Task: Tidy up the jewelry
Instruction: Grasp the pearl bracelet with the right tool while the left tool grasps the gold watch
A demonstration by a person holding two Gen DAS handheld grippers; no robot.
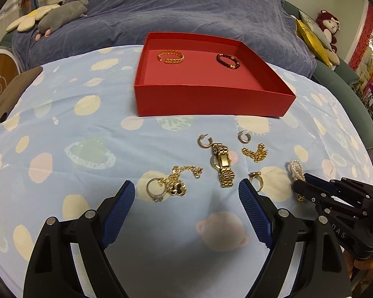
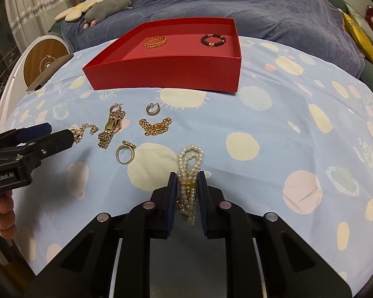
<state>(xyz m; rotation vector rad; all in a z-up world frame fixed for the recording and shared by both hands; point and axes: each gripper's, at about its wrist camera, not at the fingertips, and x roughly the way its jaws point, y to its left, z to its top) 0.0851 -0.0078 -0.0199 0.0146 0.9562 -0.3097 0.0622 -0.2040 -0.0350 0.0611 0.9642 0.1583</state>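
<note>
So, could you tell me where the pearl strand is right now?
In the right wrist view the pearl strand sits low in the centre, clamped between the right tongs, just right of the gold ring on the cloth.

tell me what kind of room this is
Most likely a bedroom. Behind the patterned sheet where the jewelry lies is a bed or sofa under a blue blanket, with plush toys on it, including a grey one and a flower-shaped cushion. Sheer curtains hang at left.
</note>
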